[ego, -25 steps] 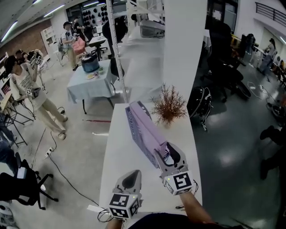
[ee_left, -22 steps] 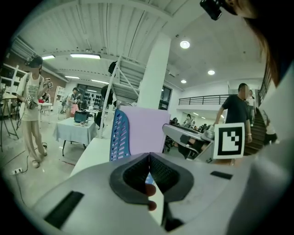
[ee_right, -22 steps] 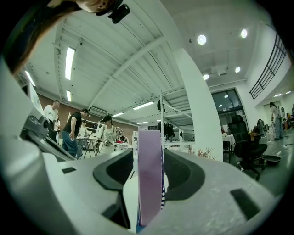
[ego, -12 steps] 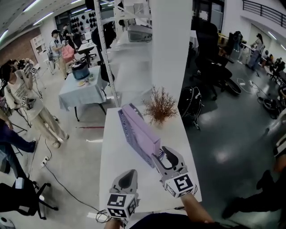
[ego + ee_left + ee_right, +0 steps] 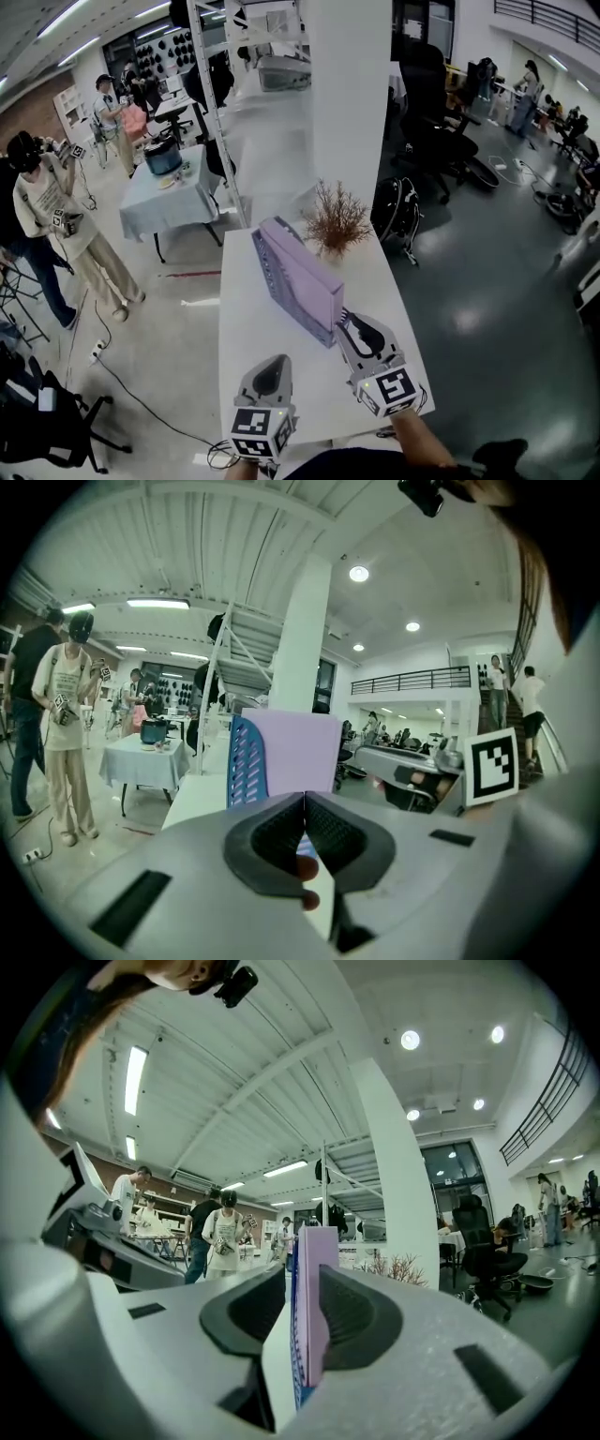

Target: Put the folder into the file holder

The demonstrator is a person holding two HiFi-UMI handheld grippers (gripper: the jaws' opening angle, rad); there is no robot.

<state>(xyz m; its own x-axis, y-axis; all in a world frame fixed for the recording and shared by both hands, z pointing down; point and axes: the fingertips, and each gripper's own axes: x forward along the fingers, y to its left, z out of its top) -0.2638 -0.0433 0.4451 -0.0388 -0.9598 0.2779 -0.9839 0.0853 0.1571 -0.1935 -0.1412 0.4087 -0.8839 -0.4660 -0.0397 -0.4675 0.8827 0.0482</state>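
Folder [image 5: 309,281]: lilac, flat and stiff. It stands on its long edge on the table and runs aslant from my right gripper toward the far end.
File holder [image 5: 246,771]: a thin blue wall cut with rows of slanted slots, lying flat against the folder's left face.
Right gripper [image 5: 363,330]: my jaws have just been closing. The dark ribbed pads now pinch the near end of the folder, with the file holder's blue edge caught between them too.
Left gripper [image 5: 272,367]: my pads meet tip to tip with nothing between them. It is held over the table's near edge, apart from the folder.
Table [image 5: 251,328]: a smooth white top, long and narrow. A bare strip lies left of the folder, and the right edge runs close beside my right gripper.
Far end: a dried plant [image 5: 335,220], rust-brown and twiggy, stands just beside the folder's far corner. A square white column [image 5: 349,94] rises behind it.
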